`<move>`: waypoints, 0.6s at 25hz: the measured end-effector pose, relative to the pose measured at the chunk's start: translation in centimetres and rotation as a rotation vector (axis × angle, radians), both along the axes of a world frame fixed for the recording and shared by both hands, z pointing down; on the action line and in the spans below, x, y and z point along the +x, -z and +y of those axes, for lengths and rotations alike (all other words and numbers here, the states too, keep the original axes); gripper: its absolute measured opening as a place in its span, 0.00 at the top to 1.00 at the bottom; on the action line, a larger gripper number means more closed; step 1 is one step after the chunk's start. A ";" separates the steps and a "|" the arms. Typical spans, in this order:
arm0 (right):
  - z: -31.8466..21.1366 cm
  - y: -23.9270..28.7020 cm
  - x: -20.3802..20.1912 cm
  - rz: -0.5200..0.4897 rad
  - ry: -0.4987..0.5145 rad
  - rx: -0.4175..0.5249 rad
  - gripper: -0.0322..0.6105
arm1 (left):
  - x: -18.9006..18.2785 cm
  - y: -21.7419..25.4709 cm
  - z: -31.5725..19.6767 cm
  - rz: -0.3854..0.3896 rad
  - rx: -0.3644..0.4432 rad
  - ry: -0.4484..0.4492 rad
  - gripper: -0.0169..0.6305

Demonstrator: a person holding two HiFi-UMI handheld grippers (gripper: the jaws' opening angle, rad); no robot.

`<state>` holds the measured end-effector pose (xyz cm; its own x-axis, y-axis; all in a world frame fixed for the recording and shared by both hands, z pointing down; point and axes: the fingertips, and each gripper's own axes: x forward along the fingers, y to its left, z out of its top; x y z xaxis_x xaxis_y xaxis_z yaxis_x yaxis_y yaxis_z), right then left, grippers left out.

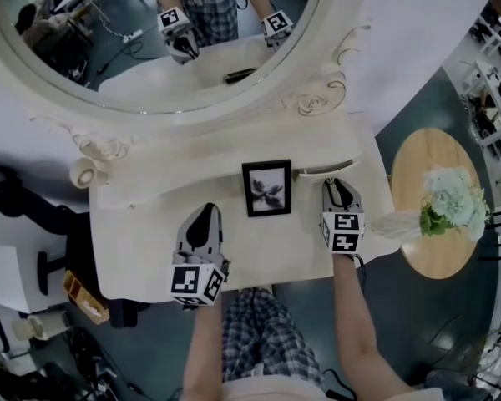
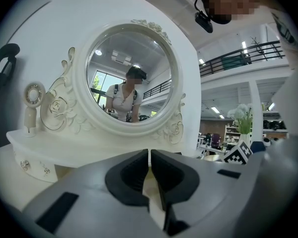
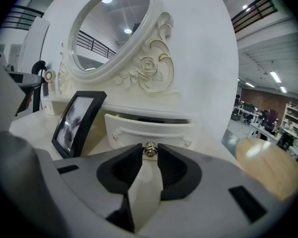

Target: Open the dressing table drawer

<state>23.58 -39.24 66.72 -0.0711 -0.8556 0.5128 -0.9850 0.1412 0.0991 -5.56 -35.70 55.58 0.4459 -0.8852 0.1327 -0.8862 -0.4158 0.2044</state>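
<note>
The white dressing table (image 1: 150,249) carries a small drawer (image 1: 327,170) under the mirror shelf at the right. In the right gripper view the drawer front (image 3: 139,131) stands a little out from the shelf, with a dark gap above it. My right gripper (image 3: 149,152) is shut on the drawer's small metal knob (image 3: 149,149); in the head view it (image 1: 337,185) reaches the drawer front. My left gripper (image 1: 206,215) hangs over the tabletop left of the middle, its jaws (image 2: 150,155) shut with nothing between them.
A black picture frame (image 1: 266,188) stands between the grippers, just left of the drawer. The big oval mirror (image 1: 150,32) rises behind. A small white fan (image 1: 83,172) sits at the back left. A round wooden side table (image 1: 426,249) with flowers (image 1: 452,200) is to the right.
</note>
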 end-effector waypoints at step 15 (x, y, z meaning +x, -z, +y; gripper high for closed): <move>3.3 -0.2 -0.1 0.002 -0.009 -0.011 0.78 | -0.2 0.4 0.4 0.000 0.003 -0.003 0.92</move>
<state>23.47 -35.97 66.94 -0.0621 -0.8507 0.5220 -0.9860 0.1333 0.1000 -5.79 -35.33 55.15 0.4488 -0.8841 0.1301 -0.8849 -0.4193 0.2028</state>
